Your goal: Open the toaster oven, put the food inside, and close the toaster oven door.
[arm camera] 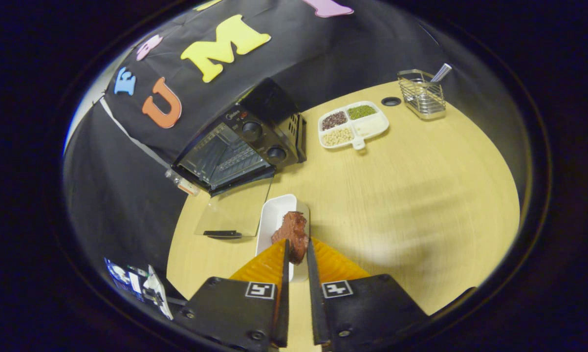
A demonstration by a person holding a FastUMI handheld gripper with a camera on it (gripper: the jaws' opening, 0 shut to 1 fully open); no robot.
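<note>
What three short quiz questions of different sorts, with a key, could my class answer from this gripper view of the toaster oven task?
1. True or false: the toaster oven door is closed.
2. Multiple choice: the gripper fingers are closed on A) the wire basket, B) the brown food, C) the divided dish.
3. Fill in: under the food lies a white ___.

Key:
1. False: the glass door hangs open, down onto the table.
2. B: both fingers press on the food's near end.
3. Tray, standing just beside the open door.
</note>
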